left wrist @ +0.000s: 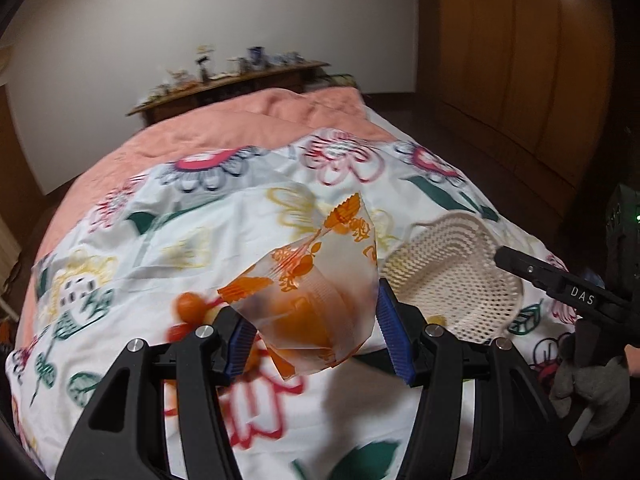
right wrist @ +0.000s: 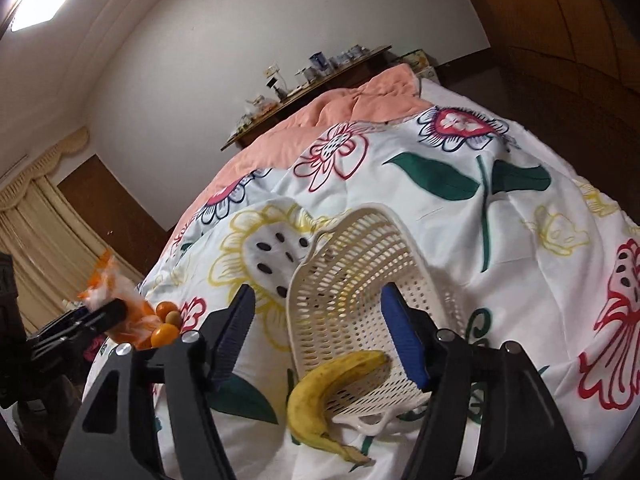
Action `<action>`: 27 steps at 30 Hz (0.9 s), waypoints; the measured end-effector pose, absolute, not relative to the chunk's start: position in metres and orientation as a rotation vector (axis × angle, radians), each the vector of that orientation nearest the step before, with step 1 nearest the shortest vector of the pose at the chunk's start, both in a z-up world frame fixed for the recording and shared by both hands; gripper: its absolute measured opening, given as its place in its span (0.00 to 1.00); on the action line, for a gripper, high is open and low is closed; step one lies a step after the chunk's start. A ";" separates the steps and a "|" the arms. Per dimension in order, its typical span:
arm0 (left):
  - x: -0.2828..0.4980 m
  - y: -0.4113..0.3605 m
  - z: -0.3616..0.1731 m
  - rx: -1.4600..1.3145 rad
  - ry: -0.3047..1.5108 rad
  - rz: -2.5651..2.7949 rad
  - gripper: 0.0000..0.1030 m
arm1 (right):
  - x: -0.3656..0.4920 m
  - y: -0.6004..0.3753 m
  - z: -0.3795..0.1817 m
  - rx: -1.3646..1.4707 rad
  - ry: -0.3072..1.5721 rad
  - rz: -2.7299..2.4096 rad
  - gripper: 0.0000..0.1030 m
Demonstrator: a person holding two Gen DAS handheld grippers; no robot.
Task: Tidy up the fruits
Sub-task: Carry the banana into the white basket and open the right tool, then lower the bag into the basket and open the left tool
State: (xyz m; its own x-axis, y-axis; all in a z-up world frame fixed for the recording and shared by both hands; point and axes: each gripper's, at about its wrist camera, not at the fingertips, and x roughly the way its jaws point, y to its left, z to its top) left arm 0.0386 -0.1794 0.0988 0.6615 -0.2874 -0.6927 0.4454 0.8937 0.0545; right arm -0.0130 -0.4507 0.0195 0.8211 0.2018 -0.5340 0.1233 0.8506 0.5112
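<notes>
Black finger frames with blue ribbed pads fill the near edge of both wrist views. The left gripper holds a translucent plastic bag printed in orange: the bag spans the gap between the pads, with orange fruit visible through its wall, and both pads appear to press on it. Small loose oranges lie on the bedcover just left of the bag, blurred.

The right gripper stands with its jaws apart and nothing clamped. A yellow banana lies below and between its fingers, its upper end resting on the near rim of a white perforated basket. The basket is tipped on its side, its open face turned toward the right gripper; the right blue pad overlaps its wall in view, but contact cannot be confirmed.

Both items rest on a white floral bedcover spread over a pink quilt. From the left wrist view, the basket sits to the right of the bag, and the right gripper's black finger reaches in beside it, carried by a grey-gloved hand. At the far end stands a wooden shelf crowded with small objects; a wooden wardrobe occupies the right side, and beige curtains hang at the left.
</notes>
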 end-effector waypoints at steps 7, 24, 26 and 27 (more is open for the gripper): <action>0.062 -0.233 0.072 0.274 0.811 -0.515 0.56 | -0.022 -0.457 0.030 0.481 0.520 -0.034 0.88; 0.092 -0.256 0.059 0.259 0.836 -0.546 0.71 | -0.010 -0.479 0.007 0.476 0.589 -0.164 0.95; 0.094 -0.251 0.059 0.259 0.829 -0.522 0.71 | -0.008 -0.475 0.008 0.464 0.598 -0.161 0.95; 0.095 -0.249 0.060 0.259 0.827 -0.518 0.71 | -0.008 -0.473 0.008 0.458 0.601 -0.163 0.95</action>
State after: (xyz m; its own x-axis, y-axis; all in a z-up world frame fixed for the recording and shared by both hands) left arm 0.0948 -0.2491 0.0599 0.5631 -0.3363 -0.7549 0.5325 0.8462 0.0203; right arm -0.0078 -0.4730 0.0080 0.8155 -0.0164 -0.5785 0.2780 0.8878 0.3668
